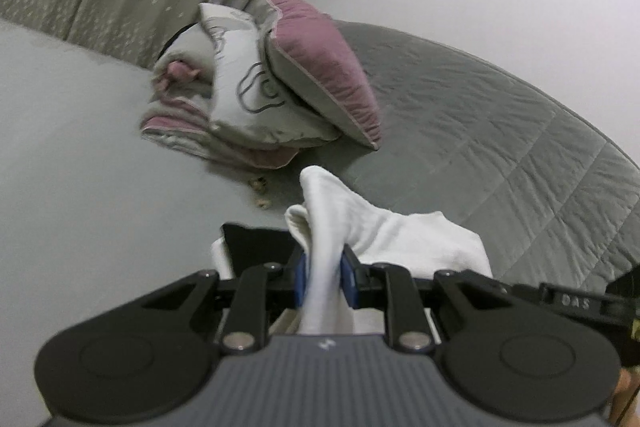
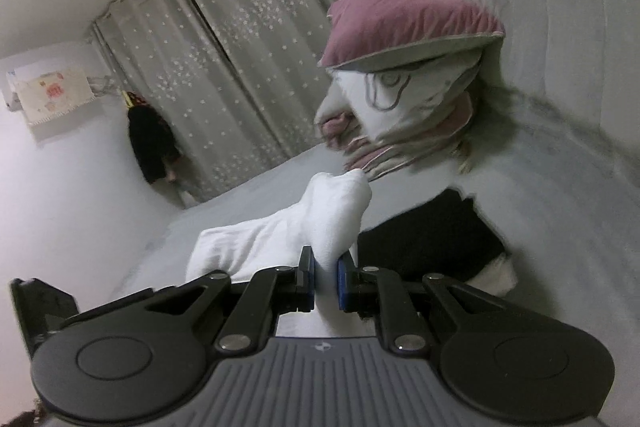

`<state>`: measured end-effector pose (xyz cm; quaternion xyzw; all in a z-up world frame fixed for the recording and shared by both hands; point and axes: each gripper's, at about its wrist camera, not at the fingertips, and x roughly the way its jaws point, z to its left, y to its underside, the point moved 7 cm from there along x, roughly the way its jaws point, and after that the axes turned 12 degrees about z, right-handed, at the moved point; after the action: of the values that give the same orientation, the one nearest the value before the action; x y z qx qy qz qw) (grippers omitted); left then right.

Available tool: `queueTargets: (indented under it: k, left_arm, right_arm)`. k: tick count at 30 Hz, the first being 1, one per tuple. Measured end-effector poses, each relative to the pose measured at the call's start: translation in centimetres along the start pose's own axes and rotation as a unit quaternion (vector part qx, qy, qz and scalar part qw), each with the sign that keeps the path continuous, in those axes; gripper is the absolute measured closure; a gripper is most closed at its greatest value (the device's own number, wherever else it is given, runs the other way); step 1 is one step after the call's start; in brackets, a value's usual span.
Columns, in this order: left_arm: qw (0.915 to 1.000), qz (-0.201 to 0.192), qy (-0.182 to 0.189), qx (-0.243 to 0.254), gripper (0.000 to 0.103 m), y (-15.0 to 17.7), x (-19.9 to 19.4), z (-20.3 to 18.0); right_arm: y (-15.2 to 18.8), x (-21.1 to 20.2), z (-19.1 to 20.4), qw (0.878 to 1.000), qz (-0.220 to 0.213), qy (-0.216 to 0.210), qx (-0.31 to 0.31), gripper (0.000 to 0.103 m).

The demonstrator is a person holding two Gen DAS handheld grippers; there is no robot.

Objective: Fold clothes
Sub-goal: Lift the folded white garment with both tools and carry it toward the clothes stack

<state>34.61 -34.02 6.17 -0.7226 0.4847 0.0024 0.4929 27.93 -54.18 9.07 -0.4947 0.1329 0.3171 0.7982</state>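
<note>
**White garment pinched in both grippers, lifted over the bed**

- Left gripper (image 1: 324, 281): jaws narrow, blue pads clamped on a bunched fold of the white garment (image 1: 408, 239). Cloth rises in a peak just ahead of the pads and spreads to the right of the view, toward the grey quilt (image 1: 500, 131).
- Right gripper (image 2: 325, 281): jaws narrow, also closed on white cloth (image 2: 320, 219). From here the fabric drapes ahead and to the left of the view.
- Both views are tilted and soft with blur.
- Judgement: the two grippers hold one garment at separate points, so its long axis probably runs from one gripper to the other. Whether the cloth is taut between them cannot be told.
- A black cloth (image 2: 424, 235) lies on the bed (image 1: 80, 155) just beyond the right gripper and partly under the white cloth; a black patch also shows beside the left gripper's pads.
- Ahead of both grippers: a pillow stack (image 1: 256, 83), pink cushion on top, near the bed's far end. The garment's peak comes close to its lower edge in the right wrist view; contact cannot be judged.
- Open room: bare sheet to the left of the left wrist view, quilt to the right. The curtain (image 2: 240, 47) and wall bound the far side.
- Judgement: laying out needs the flat stretch short of the pillows and clear of the black cloth.
</note>
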Motion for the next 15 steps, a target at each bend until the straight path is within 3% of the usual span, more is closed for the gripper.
queueTargets:
  k: [7, 15]
  left_arm:
    - [0.9999, -0.012, -0.007, 0.005, 0.086, -1.5, 5.3, -1.0]
    - [0.9990, -0.024, -0.031, -0.018, 0.086, -3.1, 11.6, 1.5]
  right_arm:
    - [-5.3, 2.9, -4.6, 0.999, 0.010, 0.035, -0.003, 0.090]
    - [-8.7, 8.6, -8.8, 0.997, 0.024, 0.067, 0.001, 0.090]
